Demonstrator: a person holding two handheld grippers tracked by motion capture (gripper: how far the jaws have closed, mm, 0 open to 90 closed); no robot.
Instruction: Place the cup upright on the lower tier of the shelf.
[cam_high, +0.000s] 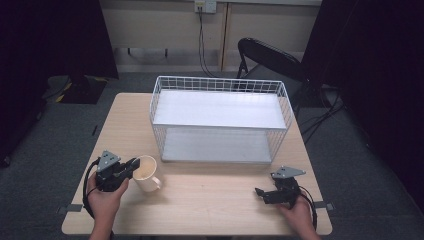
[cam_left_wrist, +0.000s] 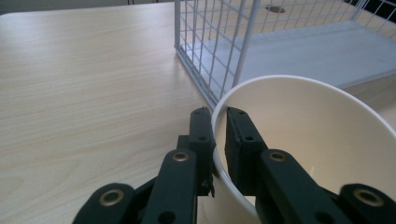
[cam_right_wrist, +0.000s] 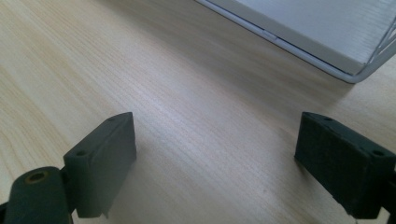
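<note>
— From where you stand, what does the left gripper do?

— Its jaws are closed on the rim of the cream mug. In the left gripper view one jaw is outside the wall of the mug and the other is inside, and both press on the thin wall between them.

— And where is this mug on the table?

— It stands upright near the front left corner, on the person's side, just before the left front corner of the white wire basket. Its handle points toward the front edge of the table, away from the gripper. I cannot see anything inside the mug.

— The left hand?

— It comes in over the front edge and holds the gripper from behind. A black cable loops at its left side.

— What about the right gripper?

— It is near the front right corner of the table, in the right hand, pointing to the left. In the right gripper view its jaws stand wide apart and only bare wood is between them. It holds nothing and is well apart from the mug.

— And the basket?

— It is in the middle of the table toward the far edge, with a flat white shelf inside it.
</note>
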